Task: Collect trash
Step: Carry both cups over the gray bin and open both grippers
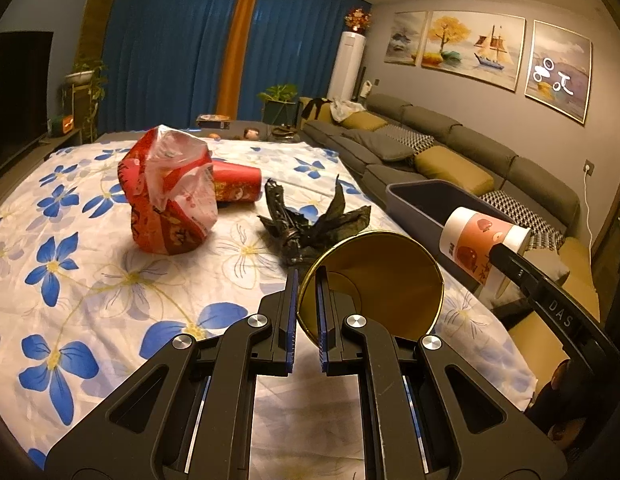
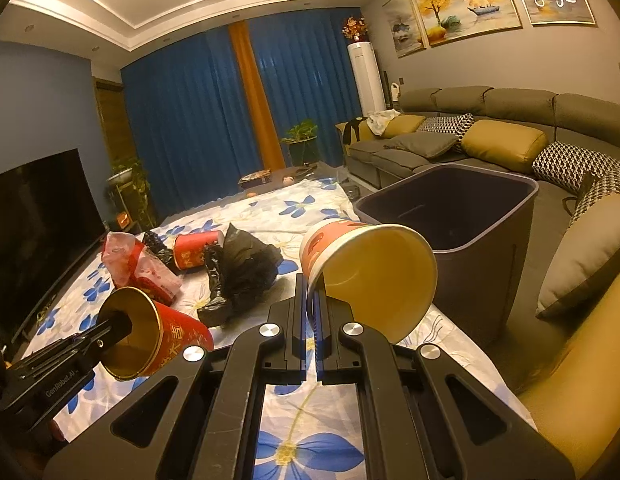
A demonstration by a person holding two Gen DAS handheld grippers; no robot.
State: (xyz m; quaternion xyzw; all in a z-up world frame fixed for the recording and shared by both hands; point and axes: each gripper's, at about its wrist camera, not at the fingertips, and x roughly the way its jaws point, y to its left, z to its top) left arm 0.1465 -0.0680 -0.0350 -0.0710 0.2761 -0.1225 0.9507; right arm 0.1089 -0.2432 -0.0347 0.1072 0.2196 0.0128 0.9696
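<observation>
Left wrist view: left gripper (image 1: 307, 280) clamped on the rim of a gold-lined cup (image 1: 372, 286), one finger inside, one outside; cup mouth faces the camera and hides the cloth behind it. Floral cloth (image 1: 70, 248) covers the surface. Mid-left: crumpled red-and-white bag (image 1: 168, 194), a red cup (image 1: 236, 187) lying on its side just behind it. Crumpled black bag (image 1: 306, 222) sits between that pile and the held cup. Far right: grey bin (image 1: 414, 204), partly hidden by a peach-print cup (image 1: 476, 240) held by the right gripper, whose tips are buried in that cup. Sofa (image 1: 430, 136) along the right wall.

Right wrist view: right gripper (image 2: 309, 292) clamped on the peach-print cup's rim, mouth toward camera. Bin stands just beyond, right, open; its near-left wall blocked by the cup. Left gripper near left, holding the gold-lined cup, red outside; fingertips hidden inside. Black bag centre, other trash behind it, partly covered. TV (image 2: 38, 216) far left, cut off.
</observation>
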